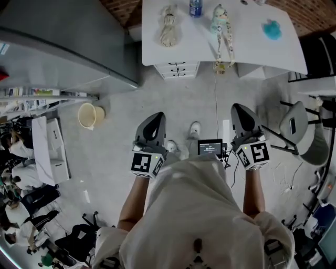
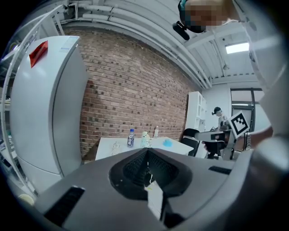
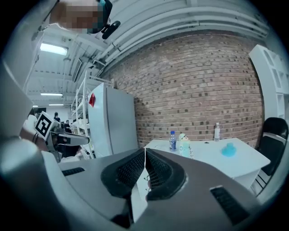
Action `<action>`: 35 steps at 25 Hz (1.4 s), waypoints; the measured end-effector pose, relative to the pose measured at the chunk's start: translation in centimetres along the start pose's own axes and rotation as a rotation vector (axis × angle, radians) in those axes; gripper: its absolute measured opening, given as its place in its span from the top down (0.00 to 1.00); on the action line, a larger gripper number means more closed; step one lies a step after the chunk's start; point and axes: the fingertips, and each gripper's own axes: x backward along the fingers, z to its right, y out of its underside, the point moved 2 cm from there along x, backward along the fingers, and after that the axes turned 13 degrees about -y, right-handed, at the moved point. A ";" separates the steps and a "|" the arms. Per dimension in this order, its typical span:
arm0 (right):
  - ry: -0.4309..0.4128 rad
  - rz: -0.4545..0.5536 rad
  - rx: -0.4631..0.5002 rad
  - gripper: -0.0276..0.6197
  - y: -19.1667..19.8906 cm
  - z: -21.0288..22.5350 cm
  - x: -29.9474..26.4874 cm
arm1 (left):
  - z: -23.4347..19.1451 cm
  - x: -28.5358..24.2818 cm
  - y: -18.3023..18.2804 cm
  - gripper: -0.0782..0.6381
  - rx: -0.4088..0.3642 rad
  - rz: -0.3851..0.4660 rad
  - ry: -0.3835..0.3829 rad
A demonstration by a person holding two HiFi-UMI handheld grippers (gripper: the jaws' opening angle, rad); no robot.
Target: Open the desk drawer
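Well short of the white black-handled drawer unit (image 1: 177, 70) | I pointed grey left gripper (image 1: 155, 115), right gripper (image 1: 239, 107) toward it, ready to approach | jaws pressed together, empty.

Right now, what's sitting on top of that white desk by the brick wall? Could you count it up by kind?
Bottles: 2
Pale toy figure: 1
Cream bundle, perhaps a soft toy: 1
Blue thing: 1
Small dark item, too small to tell: 1
Total: 6
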 end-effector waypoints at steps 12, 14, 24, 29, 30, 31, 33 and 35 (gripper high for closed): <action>-0.039 -0.117 0.112 0.91 2.9 10.2 -6.6 | -1.4 -8.4 3.7 0.88 -0.038 -0.081 -0.027; -0.048 -0.132 0.130 0.91 4.0 11.0 -8.2 | -1.9 -9.7 5.6 0.88 -0.062 -0.119 -0.008; -0.177 -0.266 0.060 0.91 16.5 8.2 -21.2 | -7.1 -19.0 17.5 0.88 -0.231 -0.210 0.153; -0.213 -0.366 0.104 0.91 24.2 6.5 -26.8 | -8.2 -23.3 24.8 0.88 -0.314 -0.265 0.266; -0.216 -0.377 0.110 0.91 25.7 6.5 -27.6 | -8.2 -24.0 26.4 0.88 -0.333 -0.277 0.287; -0.219 -0.387 0.115 0.91 27.0 6.5 -28.3 | -8.2 -24.7 27.9 0.88 -0.351 -0.288 0.307; -0.224 -0.403 0.129 0.91 29.5 6.7 -29.6 | -8.2 -25.8 30.8 0.88 -0.382 -0.305 0.342; -0.238 -0.422 0.149 0.91 32.0 6.7 -30.7 | -8.2 -26.5 33.5 0.88 -0.419 -0.320 0.373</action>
